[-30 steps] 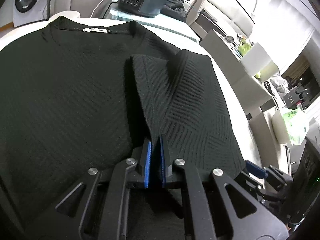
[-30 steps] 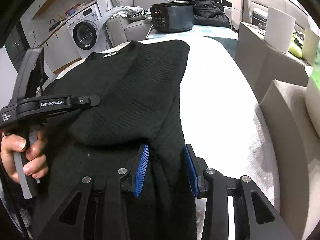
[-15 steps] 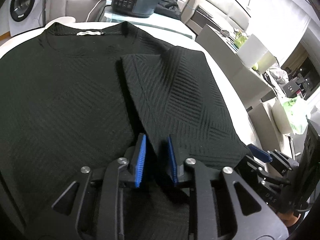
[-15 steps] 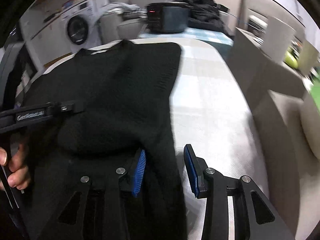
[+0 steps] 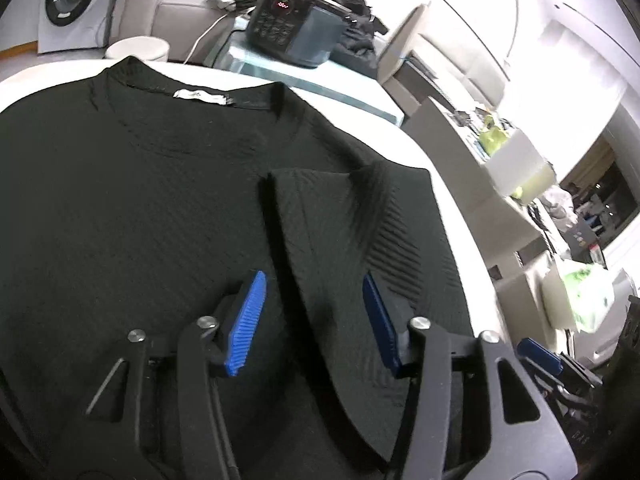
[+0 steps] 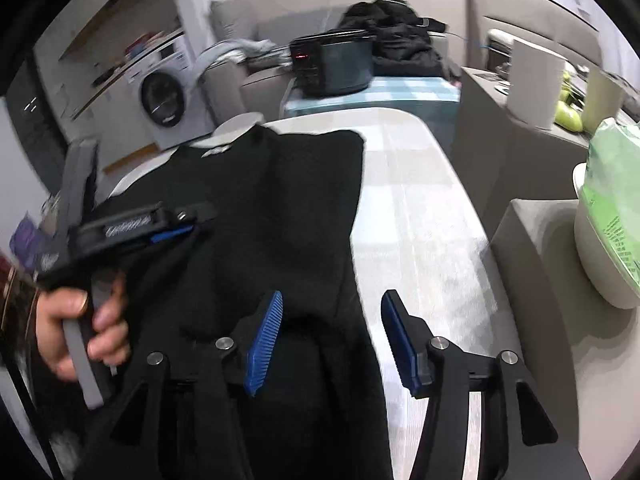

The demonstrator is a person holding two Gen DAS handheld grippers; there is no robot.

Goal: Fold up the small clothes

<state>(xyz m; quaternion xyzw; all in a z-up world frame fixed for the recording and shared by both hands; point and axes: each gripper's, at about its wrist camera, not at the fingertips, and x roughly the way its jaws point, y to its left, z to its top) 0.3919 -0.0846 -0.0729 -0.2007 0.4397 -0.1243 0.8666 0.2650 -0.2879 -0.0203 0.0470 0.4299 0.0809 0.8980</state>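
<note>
Black ribbed sweater [image 5: 140, 208] flat, sleeve seemingly folded inward.

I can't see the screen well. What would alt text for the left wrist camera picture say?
A black knit top lies spread on a white table, its right sleeve folded inward over the body. The left tool, blue-padded, stands open over the folded sleeve, gripping nothing. Behind sit a dark cooker and a washing machine.

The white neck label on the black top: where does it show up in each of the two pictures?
Left wrist view: the neck label sits upper left of centre, at the top's collar.
Right wrist view: it is a blurred pale mark, upper left.
Shared landmark: the washing machine.
</note>
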